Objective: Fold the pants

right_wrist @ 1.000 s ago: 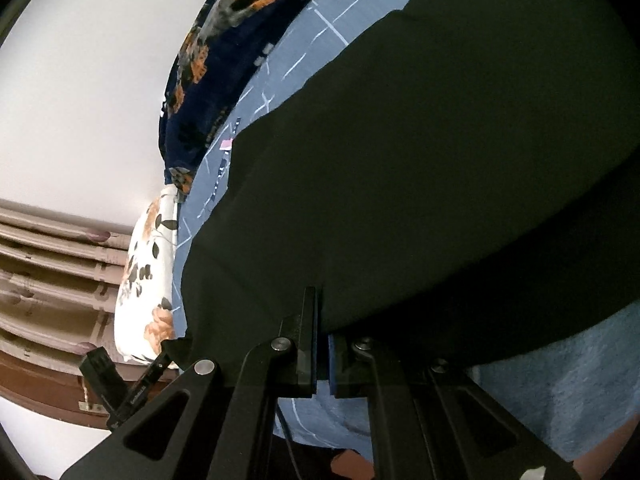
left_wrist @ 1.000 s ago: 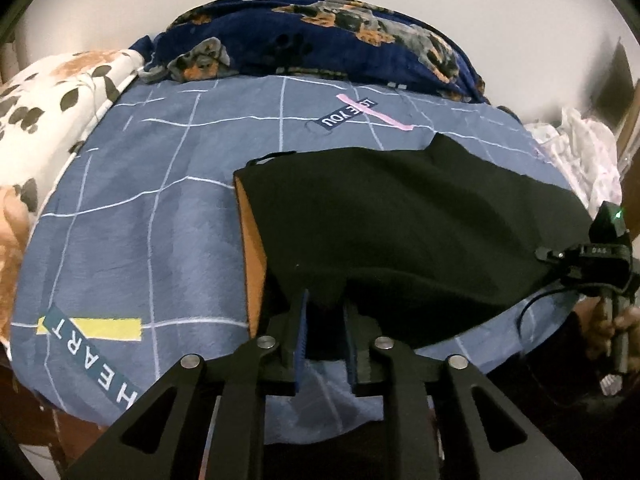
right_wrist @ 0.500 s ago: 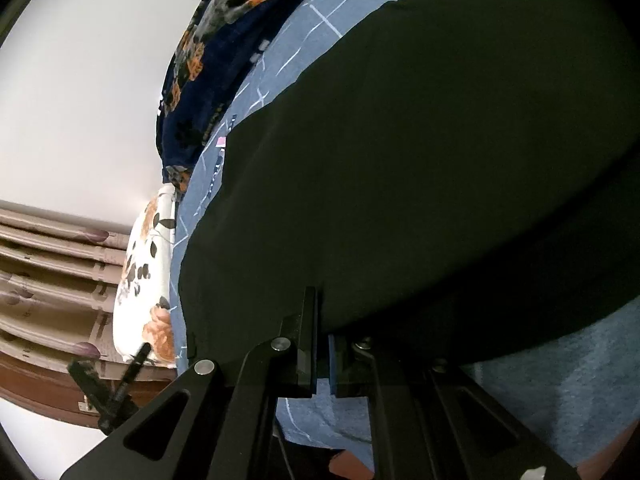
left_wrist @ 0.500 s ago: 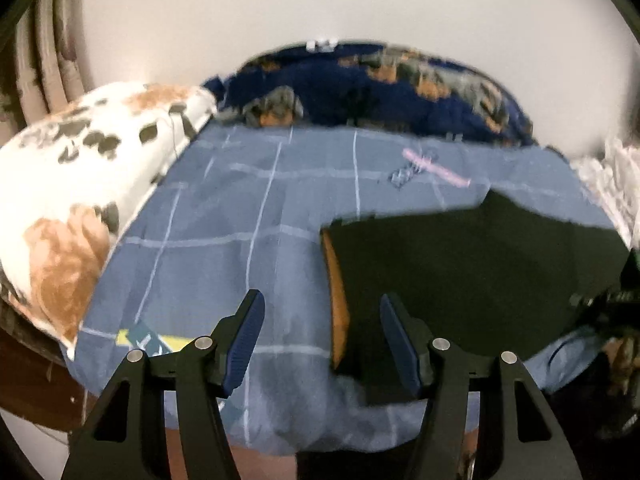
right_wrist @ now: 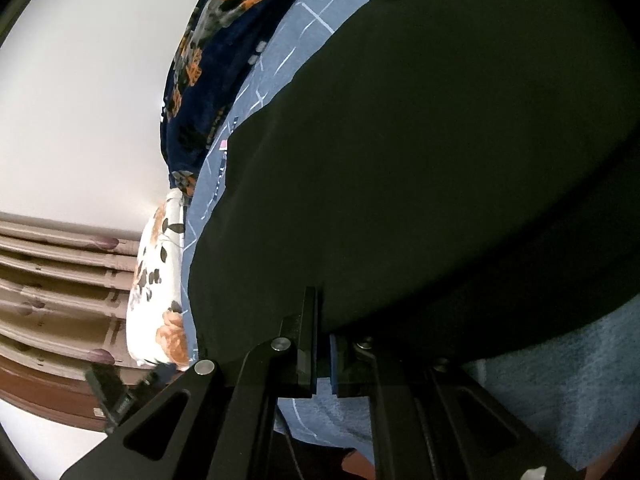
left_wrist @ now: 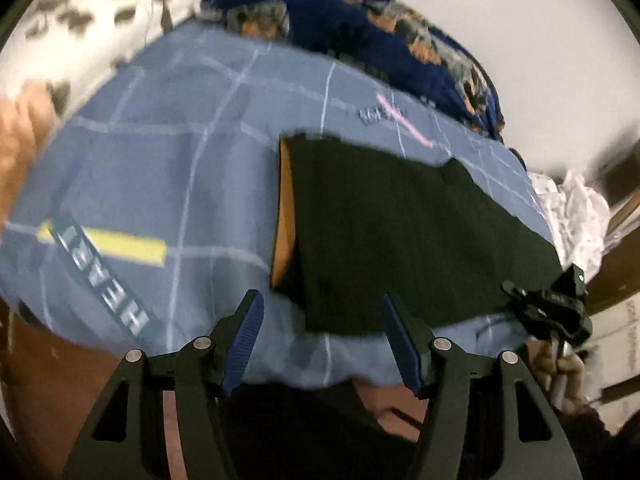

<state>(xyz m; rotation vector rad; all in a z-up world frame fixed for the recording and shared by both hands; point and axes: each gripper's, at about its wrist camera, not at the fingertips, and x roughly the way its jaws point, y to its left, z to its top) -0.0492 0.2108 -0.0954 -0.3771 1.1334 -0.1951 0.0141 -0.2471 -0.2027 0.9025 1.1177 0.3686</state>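
Pants: black fabric pants, folded flat on the blue grid-patterned bed sheet
Left gripper: fingers spread, empty, off the near edge
Right gripper: fingers pinching the pants' hem

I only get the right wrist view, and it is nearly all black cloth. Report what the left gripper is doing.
Observer: The left gripper has its jaws open and grips nothing. It hangs over the near edge of the blue sheet.
Operator: Describe the far end of the pants.
Observer: The black pants lie flat on the sheet. An orange lining shows along the edge away from your gripper.
Operator: Tell me what lies past my side of the bed.
Observer: A crumpled white cloth sits just beyond that edge of the sheet.
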